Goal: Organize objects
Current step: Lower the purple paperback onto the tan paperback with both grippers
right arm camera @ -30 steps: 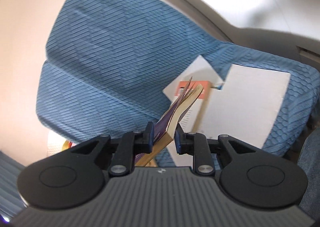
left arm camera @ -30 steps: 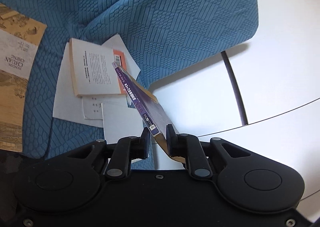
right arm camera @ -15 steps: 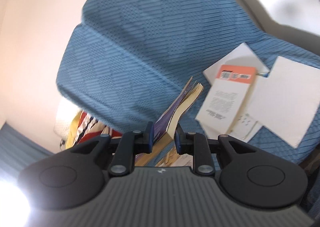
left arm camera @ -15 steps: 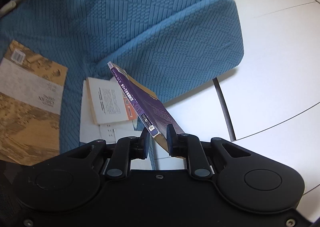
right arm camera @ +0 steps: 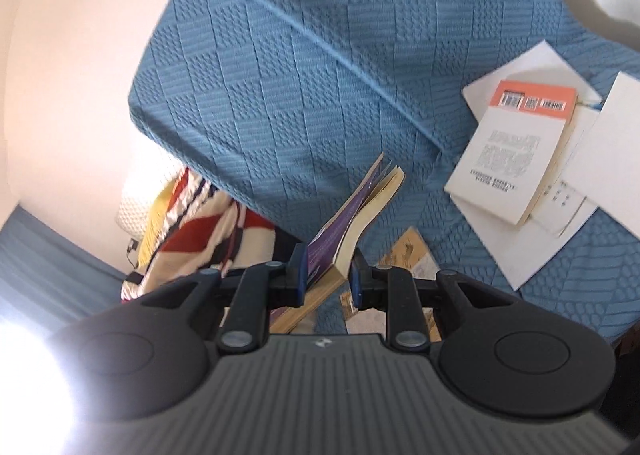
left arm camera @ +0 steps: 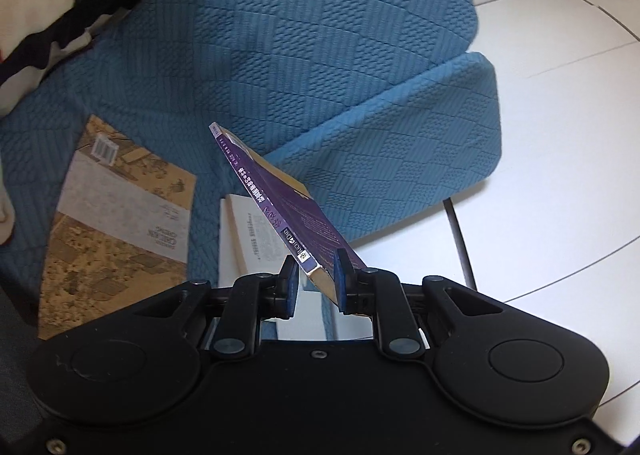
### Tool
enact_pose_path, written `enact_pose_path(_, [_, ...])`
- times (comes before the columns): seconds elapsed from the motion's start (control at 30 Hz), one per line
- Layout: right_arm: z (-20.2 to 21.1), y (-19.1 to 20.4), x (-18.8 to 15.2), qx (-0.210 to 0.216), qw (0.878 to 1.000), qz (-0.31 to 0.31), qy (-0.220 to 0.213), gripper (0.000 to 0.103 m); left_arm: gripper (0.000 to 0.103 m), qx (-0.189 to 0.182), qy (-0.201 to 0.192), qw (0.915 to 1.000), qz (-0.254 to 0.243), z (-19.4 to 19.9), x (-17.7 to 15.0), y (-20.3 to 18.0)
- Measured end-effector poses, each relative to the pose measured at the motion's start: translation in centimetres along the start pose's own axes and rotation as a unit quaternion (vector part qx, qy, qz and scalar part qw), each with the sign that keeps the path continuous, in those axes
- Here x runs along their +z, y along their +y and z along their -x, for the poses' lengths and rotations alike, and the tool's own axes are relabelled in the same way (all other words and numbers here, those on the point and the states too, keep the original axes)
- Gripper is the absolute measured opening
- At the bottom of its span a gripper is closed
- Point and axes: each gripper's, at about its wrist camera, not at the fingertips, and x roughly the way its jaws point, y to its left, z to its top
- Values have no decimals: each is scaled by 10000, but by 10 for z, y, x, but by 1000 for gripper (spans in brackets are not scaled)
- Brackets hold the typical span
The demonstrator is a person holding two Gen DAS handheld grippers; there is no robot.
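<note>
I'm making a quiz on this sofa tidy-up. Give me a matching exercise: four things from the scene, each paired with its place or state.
Things:
1. purple book
2. tan illustrated book
3. orange-banded book
4. striped cushion

Places or states:
A. lying flat alone on the blue sofa cover
B. held off the seat by both grippers
C. beside the sofa's end
D. lying on white sheets

Pairs: 1-B, 2-A, 3-D, 4-C

I count three books: one purple paperback (left arm camera: pixel 296 223), one tan illustrated paperback (left arm camera: pixel 116 223), one white orange-banded paperback (right arm camera: pixel 516 151); several white paper sheets (right arm camera: pixel 528 255), one striped cushion (right arm camera: pixel 192 223)
</note>
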Motion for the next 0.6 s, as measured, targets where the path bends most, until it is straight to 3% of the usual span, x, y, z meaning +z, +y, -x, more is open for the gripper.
enact_pose_path(0.6, [-69,-49,-44,-413,9983,19,403,25,17,675,318,9966,339,-34,-2,89])
